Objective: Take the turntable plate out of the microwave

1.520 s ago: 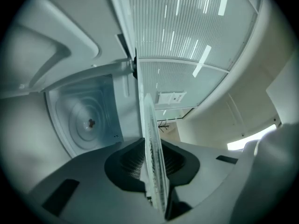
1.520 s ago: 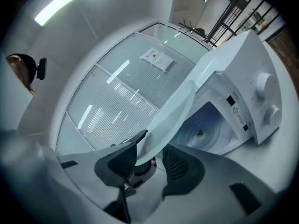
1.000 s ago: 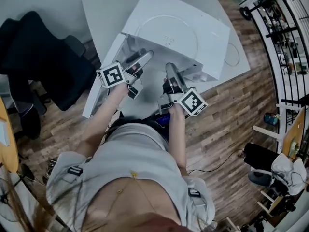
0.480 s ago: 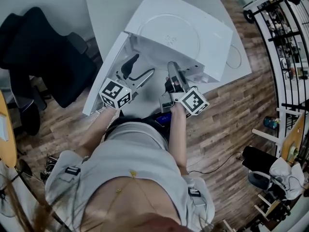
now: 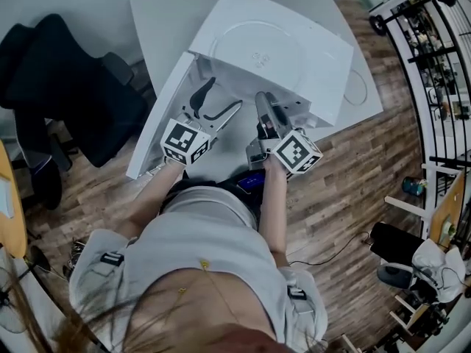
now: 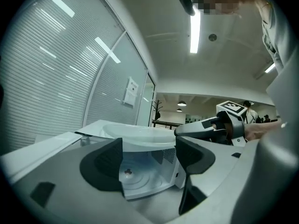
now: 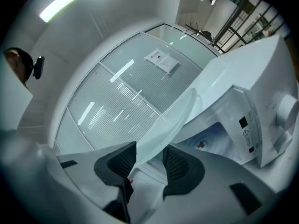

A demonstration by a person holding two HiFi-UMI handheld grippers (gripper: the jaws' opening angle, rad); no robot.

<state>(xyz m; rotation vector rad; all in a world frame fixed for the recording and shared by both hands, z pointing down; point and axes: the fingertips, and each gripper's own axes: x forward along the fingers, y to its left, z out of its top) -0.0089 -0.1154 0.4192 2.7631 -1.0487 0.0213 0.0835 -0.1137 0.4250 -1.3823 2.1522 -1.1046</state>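
Observation:
The clear glass turntable plate (image 5: pixel 257 46) is out of the cavity, held about level with the top of the white microwave (image 5: pixel 327 65). My right gripper (image 5: pixel 263 103) is shut on its near rim. In the right gripper view the plate (image 7: pixel 173 120) runs edge-on between the pads of that gripper (image 7: pixel 149 160), whose jaws have just been opening slightly. My left gripper (image 5: pixel 213 103) stands open and empty in front of the cavity, its jaws having just opened further. The left gripper view shows this gripper (image 6: pixel 149 160), the plate (image 6: pixel 140 135) above it and the bare hub (image 6: pixel 128 171) inside.
The microwave door (image 5: pixel 158 116) hangs open to the left. The microwave stands on a white table (image 5: pixel 169 13). A black office chair (image 5: pixel 66 87) is at the left and a black metal rack (image 5: pixel 434 50) at the right, on wooden floor.
My left gripper has rolled and drawn back from the cavity toward the person, jaws wide. The right gripper has kept still with the plate.

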